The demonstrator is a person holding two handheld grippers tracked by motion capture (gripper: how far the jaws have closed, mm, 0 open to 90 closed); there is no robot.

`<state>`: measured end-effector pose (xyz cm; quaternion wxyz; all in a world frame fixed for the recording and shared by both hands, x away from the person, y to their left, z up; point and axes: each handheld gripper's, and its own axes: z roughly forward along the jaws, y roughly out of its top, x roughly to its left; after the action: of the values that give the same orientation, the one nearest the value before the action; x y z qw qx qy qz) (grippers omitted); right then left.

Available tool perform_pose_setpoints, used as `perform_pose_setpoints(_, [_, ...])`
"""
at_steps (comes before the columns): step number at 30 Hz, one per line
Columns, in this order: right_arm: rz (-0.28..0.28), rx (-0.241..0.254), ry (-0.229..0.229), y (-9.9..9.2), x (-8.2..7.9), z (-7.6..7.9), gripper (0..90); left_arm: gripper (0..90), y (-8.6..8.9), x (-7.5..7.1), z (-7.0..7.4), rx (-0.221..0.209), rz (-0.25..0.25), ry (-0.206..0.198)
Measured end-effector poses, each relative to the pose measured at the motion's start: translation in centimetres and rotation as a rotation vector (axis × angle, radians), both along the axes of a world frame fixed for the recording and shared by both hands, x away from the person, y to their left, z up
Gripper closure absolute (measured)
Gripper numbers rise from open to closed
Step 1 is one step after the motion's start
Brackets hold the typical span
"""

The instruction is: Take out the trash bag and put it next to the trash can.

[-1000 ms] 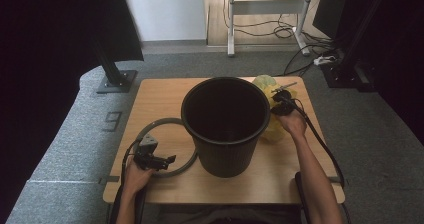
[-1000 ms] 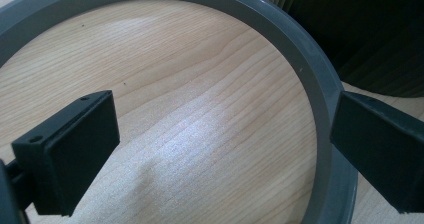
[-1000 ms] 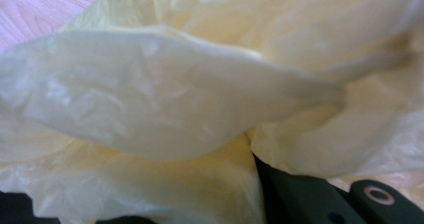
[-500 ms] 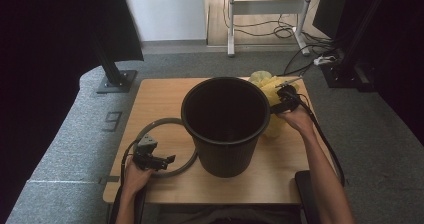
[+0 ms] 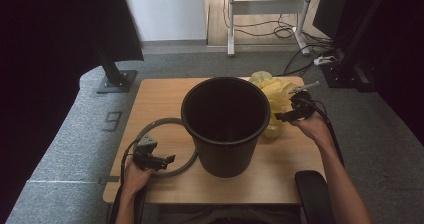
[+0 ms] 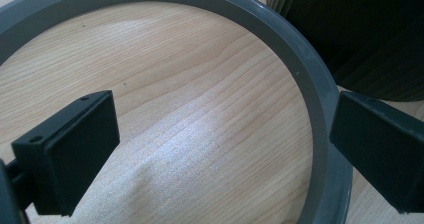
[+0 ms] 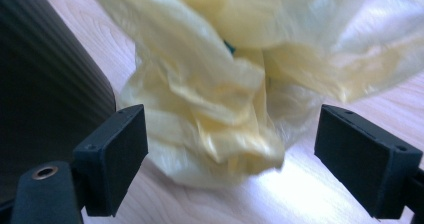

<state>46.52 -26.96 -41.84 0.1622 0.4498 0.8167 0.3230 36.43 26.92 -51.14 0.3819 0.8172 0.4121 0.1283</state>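
Open tool (image 7: 232, 159) before yellow bag (image 7: 220, 109)

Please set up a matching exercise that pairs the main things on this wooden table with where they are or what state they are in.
Things:
1. black ribbed plastic bucket
2. grey plastic ring
3. crumpled yellow plastic bag
4. right gripper

Places or states:
A. flat on the table, partly around the bucket's base, by the left gripper
B. open, its fingers either side of the bag's lower end, not pressing it
C. upright in the middle of the table
D. bunched up beside the bucket, at the table's far right

Pairs: 1-C, 2-A, 3-D, 4-B
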Motion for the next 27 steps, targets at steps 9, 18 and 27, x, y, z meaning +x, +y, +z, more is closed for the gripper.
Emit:
perform_pose_setpoints(9, [-0.033,0.038,0.01,-2.3,-2.8,-3.2,6.8,0.0,0.1,0.4,-0.1,0.003,0.007,0.029])
perform_pose_setpoints(18, [-0.09,0.042,-0.008,-3.4,-4.3,-7.3,3.5,0.0,1.1,1.7,-0.8,0.043,0.06,0.02])
perform_pose_setpoints(27, [-0.111,-0.006,0.008,-3.6,-4.7,-11.5,3.6,0.0,1.0,2.0,-1.1,0.092,0.09,0.018])
